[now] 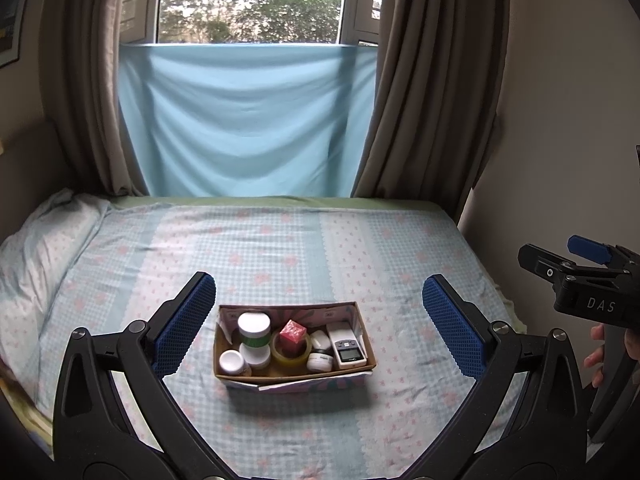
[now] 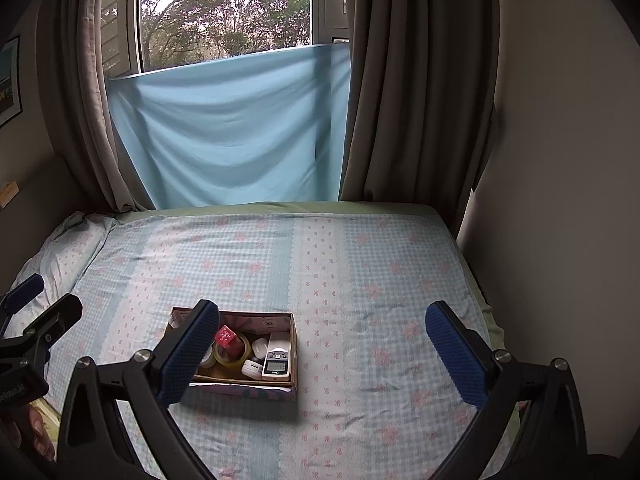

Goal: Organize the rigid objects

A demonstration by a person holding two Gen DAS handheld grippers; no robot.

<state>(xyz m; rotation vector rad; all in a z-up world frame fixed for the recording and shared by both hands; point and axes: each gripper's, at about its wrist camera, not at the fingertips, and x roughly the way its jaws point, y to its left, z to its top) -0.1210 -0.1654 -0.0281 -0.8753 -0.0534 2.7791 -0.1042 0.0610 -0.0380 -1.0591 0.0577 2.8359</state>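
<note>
A cardboard box (image 1: 294, 378) sits on the bed and holds white jars (image 1: 253, 325), a red cube (image 1: 294, 334) inside a tape roll (image 1: 291, 354), small white pots and a white thermostat-like device (image 1: 347, 346). My left gripper (image 1: 318, 320) is open and empty, held above and in front of the box. In the right wrist view the box (image 2: 245, 386) lies to the left, partly behind the left finger. My right gripper (image 2: 322, 354) is open and empty over bare sheet to the right of the box. It also shows in the left wrist view (image 1: 580, 272).
The bed has a blue and pink checked sheet (image 1: 360, 248). A pillow (image 1: 44, 248) lies at the left. A blue cloth (image 1: 248, 120) and brown curtains hang behind. A wall (image 2: 560, 200) borders the bed's right edge.
</note>
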